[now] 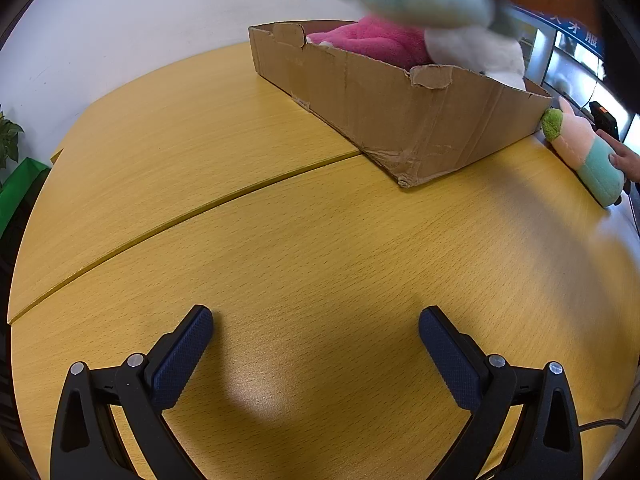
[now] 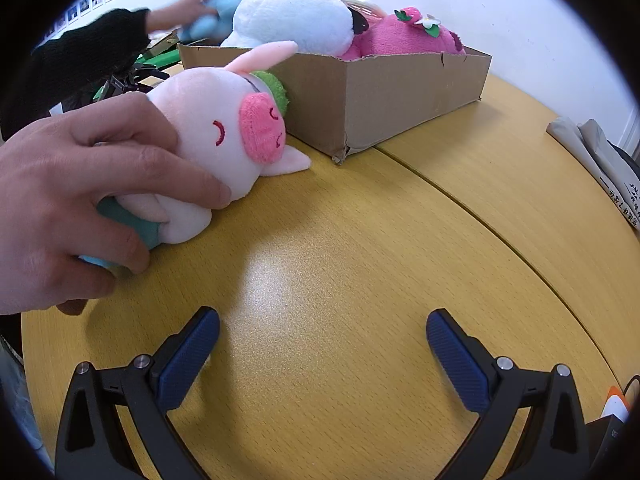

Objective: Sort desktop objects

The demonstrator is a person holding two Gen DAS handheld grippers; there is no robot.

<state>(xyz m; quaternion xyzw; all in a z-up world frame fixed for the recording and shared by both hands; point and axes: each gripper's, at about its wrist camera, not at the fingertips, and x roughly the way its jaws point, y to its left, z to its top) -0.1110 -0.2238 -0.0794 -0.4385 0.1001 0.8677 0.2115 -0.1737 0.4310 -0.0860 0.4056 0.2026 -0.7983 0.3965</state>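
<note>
Surface: yellow wood-grain surface (image 1: pixel 280 208) made of two sections with a curved seam (image 1: pixel 180 220) between them; I see a white wall behind it.
Box: cardboard box (image 2: pixel 384 96) stands at the far side, open-topped, with torn rim edges.
Done so far: a pink plush (image 2: pixel 404 40) and a white plush (image 2: pixel 292 20) already lie inside the box, so I judge part of the sorting complete.
Left to do: a pig plush (image 2: pixel 216 140) lies on its side on the surface, head just beside the box wall; a bare hand (image 2: pixel 72 196) grips its body. A blue plush (image 2: pixel 208 20) is held by a second hand (image 2: pixel 180 8) in a dark sleeve near the far end of the box; blurred, so I cannot tell whether it is going in or coming out.
Left gripper (image 1: pixel 316 356): fingers spread wide, nothing between them, low over bare surface.
Right gripper (image 2: pixel 323 356): fingers spread wide, empty, low over bare surface, the pig plush to its left.
Open room: broad clear surface ahead of both grippers up to the box.
Edges: I would mind the box corner (image 2: pixel 340 156), the hand on the pig plush, and papers (image 2: pixel 600 160) at the right rim.
</note>
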